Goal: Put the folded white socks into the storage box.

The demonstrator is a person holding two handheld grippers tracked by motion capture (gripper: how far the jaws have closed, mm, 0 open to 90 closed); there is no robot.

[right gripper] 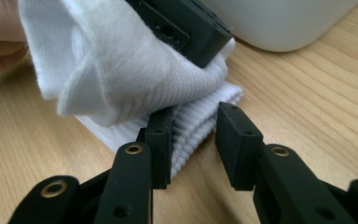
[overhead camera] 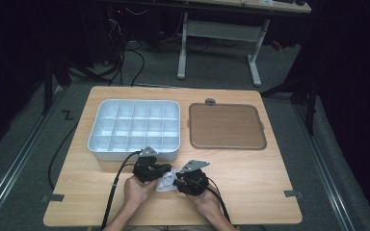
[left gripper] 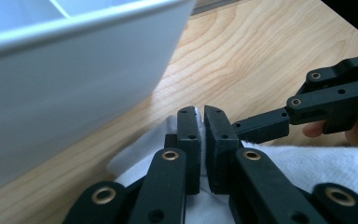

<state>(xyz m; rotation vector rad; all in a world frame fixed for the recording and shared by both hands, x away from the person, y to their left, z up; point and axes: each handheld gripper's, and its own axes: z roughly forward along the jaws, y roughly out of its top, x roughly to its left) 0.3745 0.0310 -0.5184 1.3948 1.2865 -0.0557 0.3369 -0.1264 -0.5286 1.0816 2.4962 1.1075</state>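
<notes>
Black two-jaw grippers (overhead camera: 160, 172) with brass-ringed screw holes, grey triangular plates, trailing black cables.

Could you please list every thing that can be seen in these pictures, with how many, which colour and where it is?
white ribbed cloth: one, white, near edge of the table, between the two grippers
compartment tray: one, pale grey-white, many small cells, left half of the table, behind the grippers
flat brown tray: one, brown, right of the compartment tray
small round grey thing: one, grey, just behind the flat brown tray; what it is I cannot tell
table: one, light wood
second table: one, pale frame, on the floor behind
left gripper: one, black, shut on a fold of the cloth
right gripper: one, black, jaws apart around the cloth's ribbed edge
</notes>
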